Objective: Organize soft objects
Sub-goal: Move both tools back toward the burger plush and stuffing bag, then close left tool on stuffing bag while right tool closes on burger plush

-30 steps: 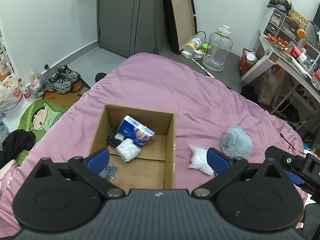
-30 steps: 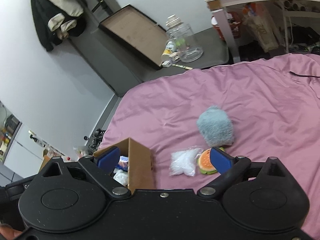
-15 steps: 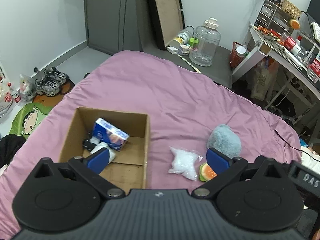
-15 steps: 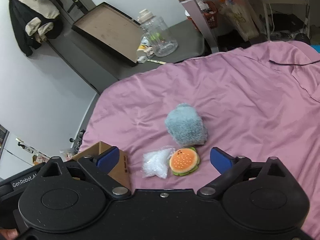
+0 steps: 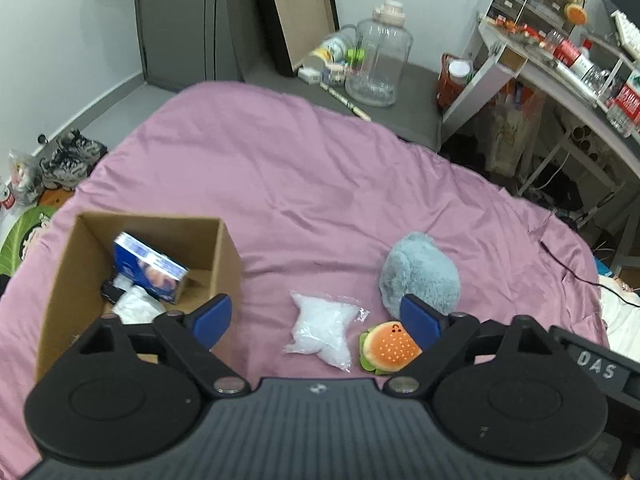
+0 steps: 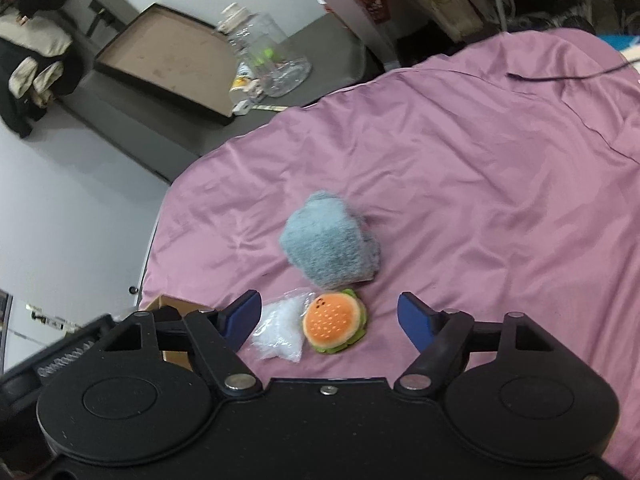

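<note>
**Box part-filled, three soft things still on the bed**

Going by the left wrist view, the open brown cardboard box (image 5: 132,276) lies to the left of the left gripper (image 5: 316,316), on the pink bedsheet (image 5: 320,184). It already holds a blue and white carton (image 5: 150,266), a crumpled white soft piece (image 5: 136,306) and something small and dark that is too hidden to name. So part of the sorting looks done.

Three items remain outside, ahead of the tools: a clear plastic bag of white filling (image 5: 324,328) between the left gripper's blue pads, a small orange hamburger plush (image 5: 390,346) just beside the right-hand pad, and a fluffy grey-blue plush ball (image 5: 420,276) beyond it. The left gripper's jaws have just been closing but stand wide and grip nothing.

The right gripper (image 6: 328,318) has likewise been narrowing its jaws; the hamburger plush (image 6: 334,326) and the bag (image 6: 280,332) sit between them, untouched by the pads. It holds nothing.

Only the left view shows the box's contents; the right view catches merely a corner of the box (image 6: 168,308), yet shows the hamburger's face whole and a dark cable (image 6: 560,76) on the far sheet.
</note>
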